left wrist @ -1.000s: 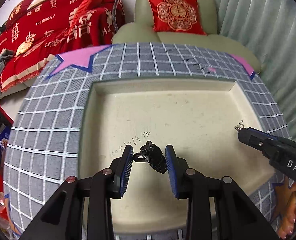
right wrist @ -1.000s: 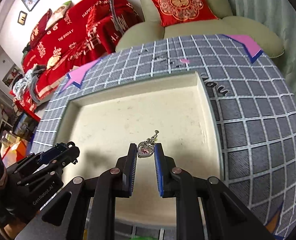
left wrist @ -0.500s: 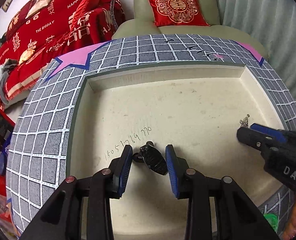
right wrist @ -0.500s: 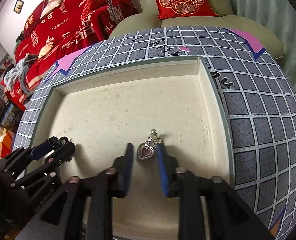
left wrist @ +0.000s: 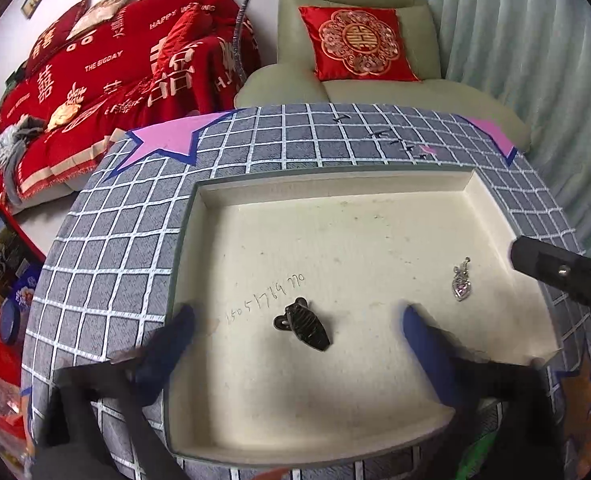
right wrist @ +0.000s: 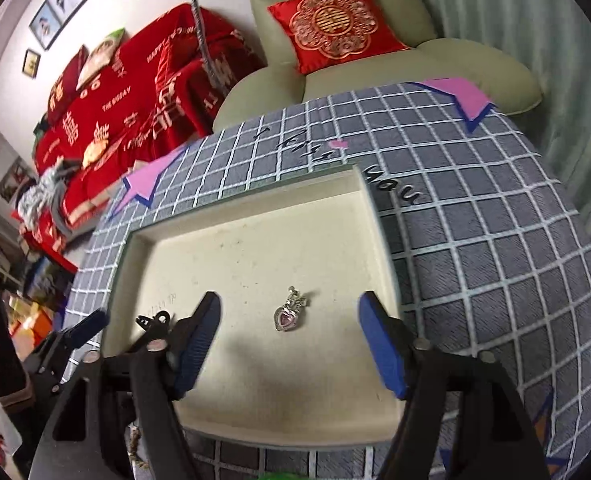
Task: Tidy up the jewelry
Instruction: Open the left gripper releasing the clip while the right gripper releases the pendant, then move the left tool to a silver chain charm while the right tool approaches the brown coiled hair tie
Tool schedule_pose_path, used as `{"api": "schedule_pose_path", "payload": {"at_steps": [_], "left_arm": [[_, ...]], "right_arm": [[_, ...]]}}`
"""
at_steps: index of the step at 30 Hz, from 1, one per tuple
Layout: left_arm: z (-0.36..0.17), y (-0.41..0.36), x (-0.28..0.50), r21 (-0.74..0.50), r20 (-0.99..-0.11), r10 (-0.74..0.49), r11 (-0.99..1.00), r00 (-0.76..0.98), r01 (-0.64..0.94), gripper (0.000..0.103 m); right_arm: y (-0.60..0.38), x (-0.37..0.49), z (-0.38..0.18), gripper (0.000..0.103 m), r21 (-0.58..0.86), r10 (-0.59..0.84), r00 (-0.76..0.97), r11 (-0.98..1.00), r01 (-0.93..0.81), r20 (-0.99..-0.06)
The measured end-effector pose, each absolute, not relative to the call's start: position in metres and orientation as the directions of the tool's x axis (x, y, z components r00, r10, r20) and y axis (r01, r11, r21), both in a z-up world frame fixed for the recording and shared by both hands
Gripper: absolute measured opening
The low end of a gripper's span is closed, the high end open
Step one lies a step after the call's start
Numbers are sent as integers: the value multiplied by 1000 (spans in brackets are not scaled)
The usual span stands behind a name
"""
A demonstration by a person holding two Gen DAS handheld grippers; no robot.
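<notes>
A cream tray sits on the grey checked cloth. A black clip-like jewel lies flat on its floor. My left gripper is open wide around it, not touching. A silver heart pendant with a pink stone lies further right on the tray floor; it also shows in the left wrist view. My right gripper is open wide, its blue pads either side of the pendant. The tray also shows in the right wrist view, and the black jewel at its left.
The grey checked cloth with pink stars covers the round table. A green armchair with a red cushion stands behind, and a sofa with red blankets at the left. The right gripper's tip reaches over the tray's right rim.
Both grippers have opened wide and let go: the black jewel and the heart pendant now lie on the tray floor. Both grippers have pulled back and up.
</notes>
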State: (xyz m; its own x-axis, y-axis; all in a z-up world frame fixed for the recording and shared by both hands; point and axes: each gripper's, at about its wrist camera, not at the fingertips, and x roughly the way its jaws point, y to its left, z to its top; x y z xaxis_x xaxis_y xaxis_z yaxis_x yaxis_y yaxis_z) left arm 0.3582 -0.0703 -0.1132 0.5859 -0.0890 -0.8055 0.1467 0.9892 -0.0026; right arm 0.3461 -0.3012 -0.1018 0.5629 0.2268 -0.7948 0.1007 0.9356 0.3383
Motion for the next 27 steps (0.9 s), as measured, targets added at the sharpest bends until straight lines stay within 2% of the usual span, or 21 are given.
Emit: {"api": "schedule_pose_path", "payload": {"at_steps": [4,8,16,22,27], "left_arm": [[-104,-65,344,-11,-799,-98,989,593,148,103],[-91,-58,320,-10,-788,-107,987,607,161,103],[-71,-40,262,-17,-771,-125,984,624,176,103],[-58,-22,218,2,-749,-99,988,655,152,103],[-59,-10,186,27,-743,-69,991,666,132,103]], "right_arm": [[-309,335,-94,85,355,232,569,928,114,-789],[-315,320,-85,103,387,254,578,915,117,-776],[-315,277,-63,103,398,260,621,913,92,-740],[-324,242,-46,103,468,297,665,879,90,-686],[-320,219,-39,103,454,309,623,887,83,-719]]}}
